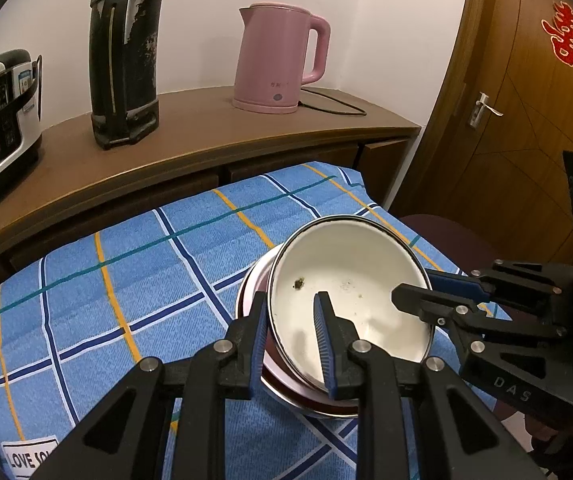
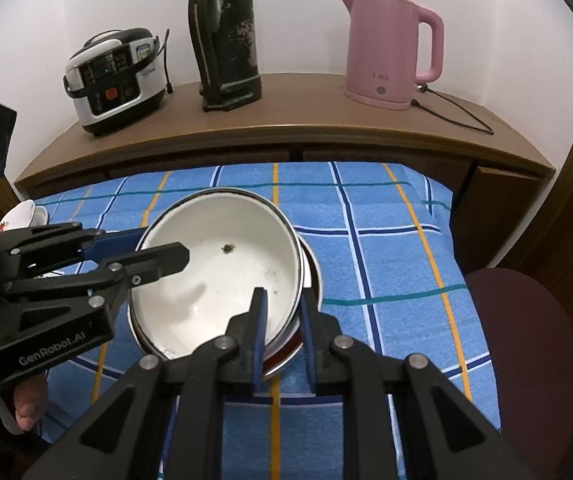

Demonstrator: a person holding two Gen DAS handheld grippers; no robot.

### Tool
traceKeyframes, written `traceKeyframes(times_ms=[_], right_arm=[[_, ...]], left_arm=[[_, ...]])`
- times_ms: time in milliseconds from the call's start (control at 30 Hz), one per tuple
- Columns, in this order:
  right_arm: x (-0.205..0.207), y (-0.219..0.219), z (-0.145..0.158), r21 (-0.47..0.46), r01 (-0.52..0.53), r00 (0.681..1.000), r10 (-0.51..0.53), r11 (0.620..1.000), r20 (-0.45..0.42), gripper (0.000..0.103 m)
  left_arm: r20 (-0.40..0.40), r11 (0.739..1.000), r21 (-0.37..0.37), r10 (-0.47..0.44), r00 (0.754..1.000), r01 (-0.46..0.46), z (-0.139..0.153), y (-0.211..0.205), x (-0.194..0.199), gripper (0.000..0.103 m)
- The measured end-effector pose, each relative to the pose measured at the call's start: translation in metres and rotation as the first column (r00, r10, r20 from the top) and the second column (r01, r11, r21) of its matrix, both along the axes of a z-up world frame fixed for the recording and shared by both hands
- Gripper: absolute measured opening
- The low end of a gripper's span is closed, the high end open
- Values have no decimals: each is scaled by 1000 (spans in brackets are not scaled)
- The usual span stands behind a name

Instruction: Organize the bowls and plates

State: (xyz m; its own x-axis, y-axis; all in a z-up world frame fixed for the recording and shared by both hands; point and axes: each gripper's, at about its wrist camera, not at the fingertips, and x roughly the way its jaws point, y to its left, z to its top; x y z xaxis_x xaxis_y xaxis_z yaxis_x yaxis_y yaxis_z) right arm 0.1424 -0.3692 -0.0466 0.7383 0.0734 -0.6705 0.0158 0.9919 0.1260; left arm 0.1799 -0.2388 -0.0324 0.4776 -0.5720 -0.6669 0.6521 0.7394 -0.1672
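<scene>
Left tongs and right tongs each clamp opposite rims of the white bowl. Tong bodies read "GenRobot.AI" and "DAS".

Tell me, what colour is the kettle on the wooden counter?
The kettle is pink; it shows best in the right wrist view.

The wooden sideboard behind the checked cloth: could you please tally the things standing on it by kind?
rice cooker: 1
black flask: 1
pink kettle: 1
Total: 3
</scene>
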Motion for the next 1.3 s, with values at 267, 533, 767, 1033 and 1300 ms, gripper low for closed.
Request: traceKeyframes(times_ms=[267,533,767,1033,1300], right_arm=[[-1,8,-1,-71,11,1000,-10,997,17,18],[1,14,-2,-140,22,1000,-19,990,24,18],[1,16,-4,-157,17,1000,-13,988,23,22],[2,11,-6,-149,22,1000,-20,989,18,21],[2,11,-6,-130,25,1000,-24,991,13,22]], left_arm=[[-2,1000,1,-3,1000,3,0,-2,0,25],[-10,1000,-3,-12,1000,12,0,-2,1,25],[-3,1000,-3,-15,1000,15,-1,-1,0,25],[14,1000,14,-19,1000,19,-2,-3,-4,25],[21,1000,12,-23,1000,23,-2,-3,-5,25]])
